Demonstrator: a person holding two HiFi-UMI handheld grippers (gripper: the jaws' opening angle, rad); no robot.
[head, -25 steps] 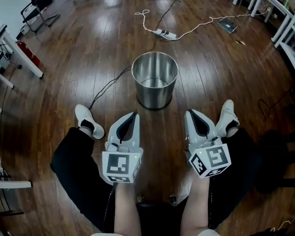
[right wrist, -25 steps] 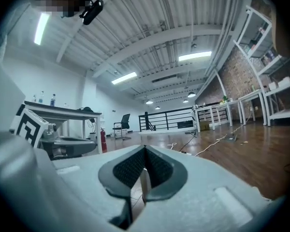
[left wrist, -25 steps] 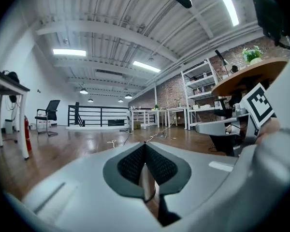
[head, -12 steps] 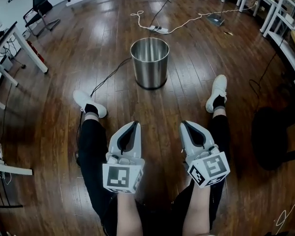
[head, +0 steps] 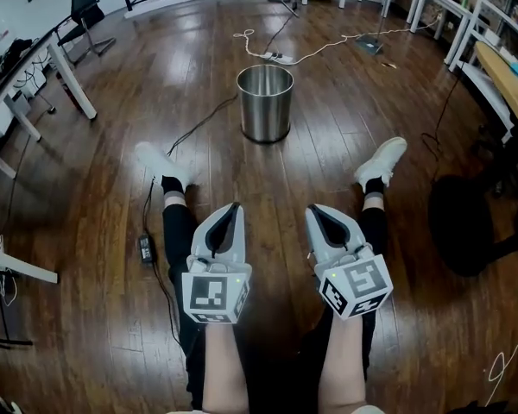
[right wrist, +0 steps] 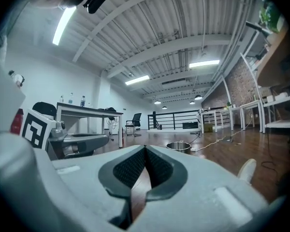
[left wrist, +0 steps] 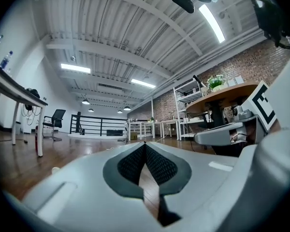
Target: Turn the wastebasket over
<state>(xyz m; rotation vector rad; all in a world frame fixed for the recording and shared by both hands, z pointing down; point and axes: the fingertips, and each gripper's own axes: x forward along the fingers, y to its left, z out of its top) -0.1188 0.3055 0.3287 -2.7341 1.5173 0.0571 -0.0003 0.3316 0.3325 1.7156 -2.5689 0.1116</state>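
left tool, right tool: both pressed together, empty. wastebasket: steel, upright, mouth up, on floor at 12 o'clock, well apart. fits awaiting a flip or already righted; no move advised.

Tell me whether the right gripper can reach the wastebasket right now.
Probably not yet: nothing blocks it, but the wastebasket stands beyond the person's shoes, and the right gripper, jaws shut, is far short of it.

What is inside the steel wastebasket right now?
The wastebasket stands upright, mouth open; only bare shiny inner wall shows in the head view. Its bottom is hidden behind the near rim.
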